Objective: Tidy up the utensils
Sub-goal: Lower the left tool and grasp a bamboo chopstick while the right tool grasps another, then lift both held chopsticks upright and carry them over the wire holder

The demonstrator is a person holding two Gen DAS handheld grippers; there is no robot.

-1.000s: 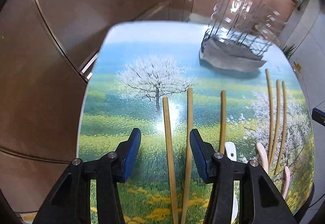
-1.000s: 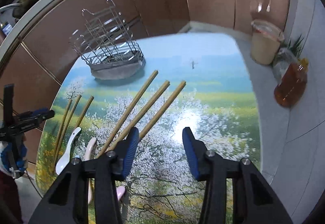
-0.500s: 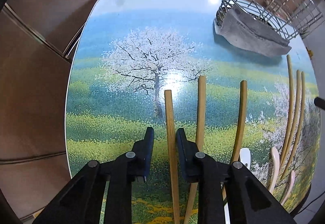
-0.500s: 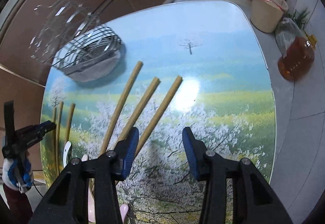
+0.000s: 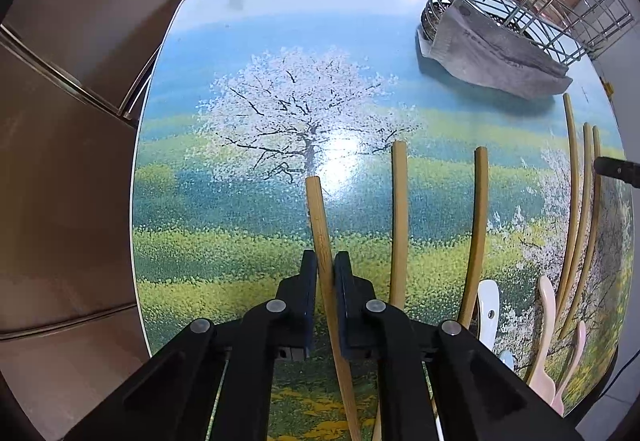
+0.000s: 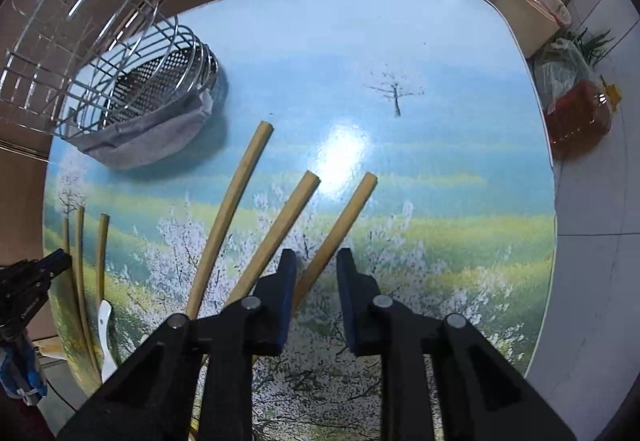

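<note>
The left claw point(image 5: 326, 269) is pressed together on the leftmost chopstick point(image 5: 320, 225), which lies on the bench point(image 5: 240, 101) pointing away from the claw. The right claw point(image 6: 316, 269) is spread, straddling the rightmost chopstick point(image 6: 340, 225) without pinching it. Beyond both, the wire utensil rack point(image 6: 132, 89) stands on a grey cloth point(image 5: 500, 57) at the bench's far side.
</note>
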